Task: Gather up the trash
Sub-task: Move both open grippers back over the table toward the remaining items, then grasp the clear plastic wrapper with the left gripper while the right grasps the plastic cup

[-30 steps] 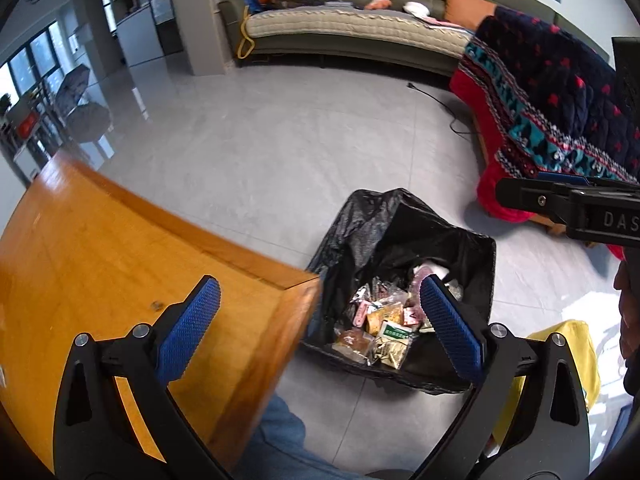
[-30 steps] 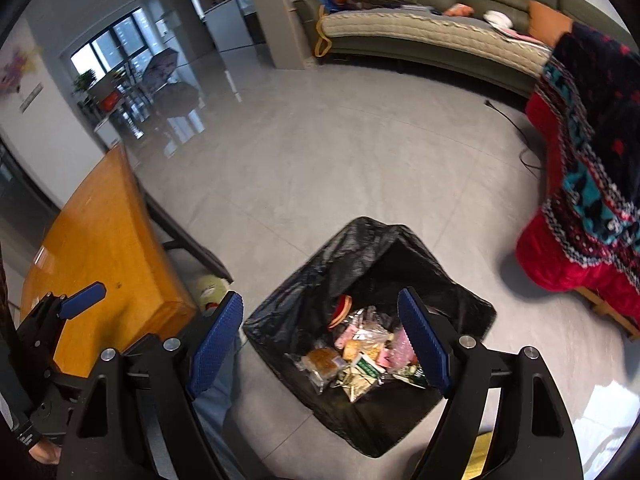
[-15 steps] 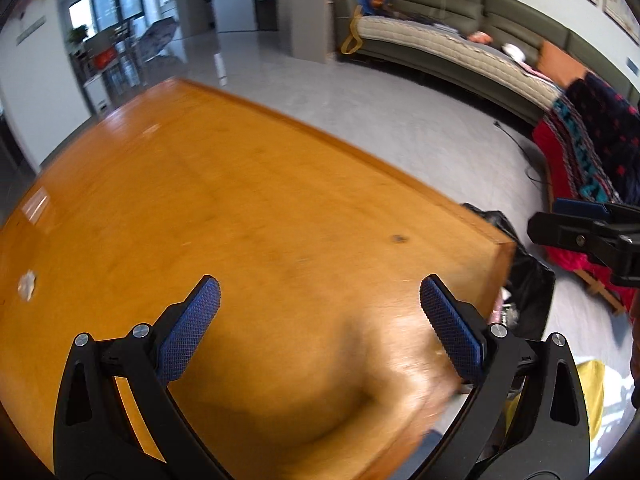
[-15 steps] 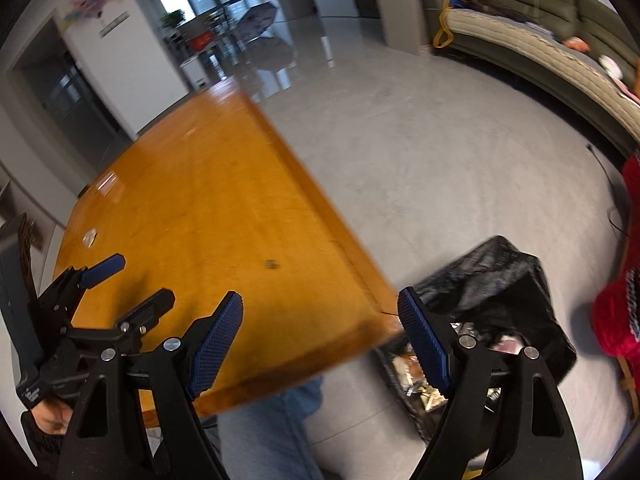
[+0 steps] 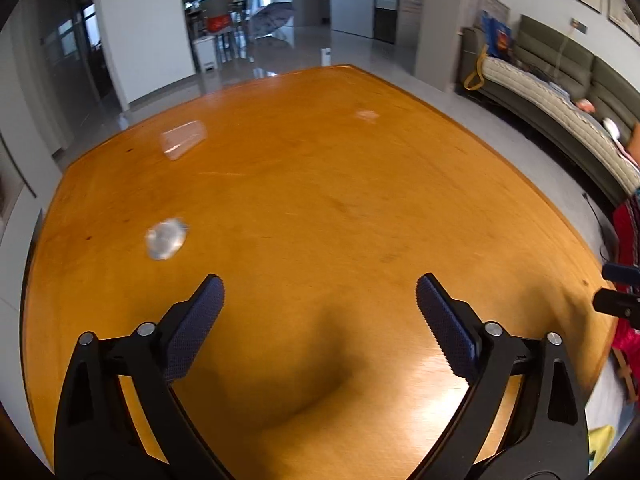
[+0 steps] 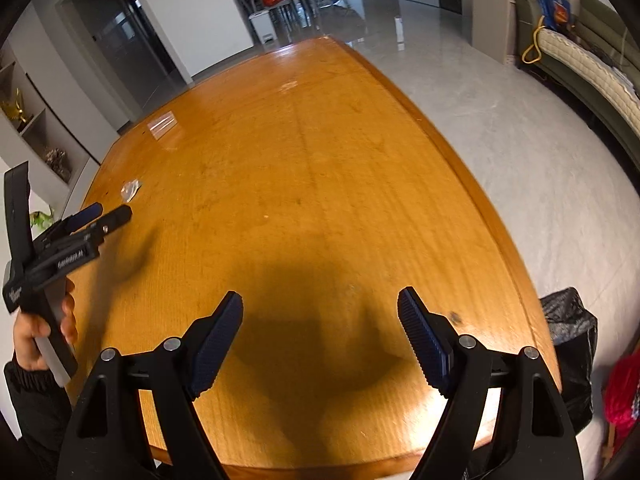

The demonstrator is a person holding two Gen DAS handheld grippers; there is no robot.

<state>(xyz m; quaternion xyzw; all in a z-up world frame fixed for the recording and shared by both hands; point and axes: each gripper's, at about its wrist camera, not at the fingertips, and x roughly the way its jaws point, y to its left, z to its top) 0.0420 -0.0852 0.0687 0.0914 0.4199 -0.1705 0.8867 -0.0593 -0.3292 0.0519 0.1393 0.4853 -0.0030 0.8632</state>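
A crumpled clear wrapper lies on the orange wooden table, ahead and left of my left gripper, which is open and empty above the table. The wrapper also shows in the right wrist view, just beyond the left gripper. My right gripper is open and empty over the table's near end. The black trash bag stands on the floor past the table's right edge. The right gripper's tips show at the right edge of the left wrist view.
A pale glare patch lies on the far left of the table; I cannot tell if it is an object. A green sofa and a red patterned blanket stand to the right. Grey tiled floor lies right of the table.
Both grippers swung from above the trash bag up and left to over the table. The bag left the left wrist view, and the wrapper came into view. Both stayed open.
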